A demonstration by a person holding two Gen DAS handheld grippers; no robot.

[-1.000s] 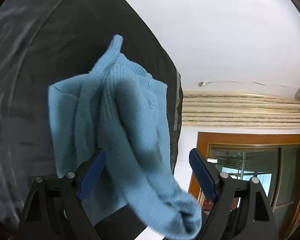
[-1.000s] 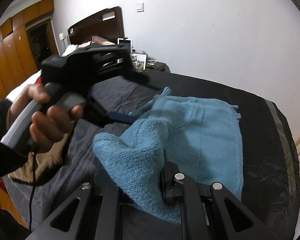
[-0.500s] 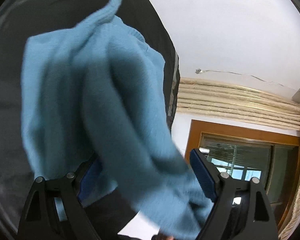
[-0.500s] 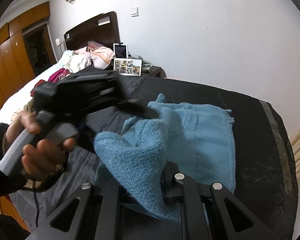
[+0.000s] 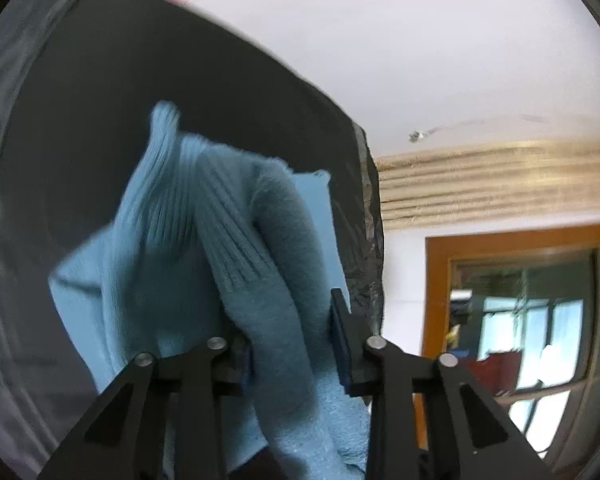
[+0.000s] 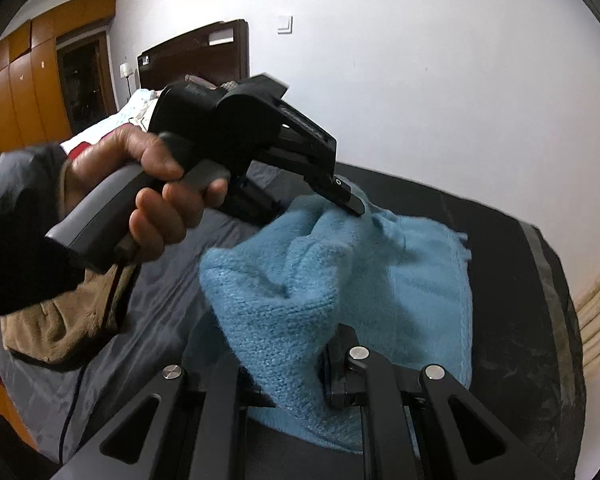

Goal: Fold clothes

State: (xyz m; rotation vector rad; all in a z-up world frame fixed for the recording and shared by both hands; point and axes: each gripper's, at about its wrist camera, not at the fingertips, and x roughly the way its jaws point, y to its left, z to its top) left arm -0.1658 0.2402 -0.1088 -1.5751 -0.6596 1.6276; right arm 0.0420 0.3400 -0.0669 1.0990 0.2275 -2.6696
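Dark sheeting [image 6: 512, 320] covers the bed on which the blue sweater [image 6: 404, 280] lies, one part raised. At left, a hand [image 6: 156, 196] grips the left gripper [image 5: 292, 340], its jaws clamped on a bunched knit fold. Further right, the right gripper [image 6: 292, 376] pinches another lifted fold of that sweater. Behind stands a white wall [image 6: 440, 80].
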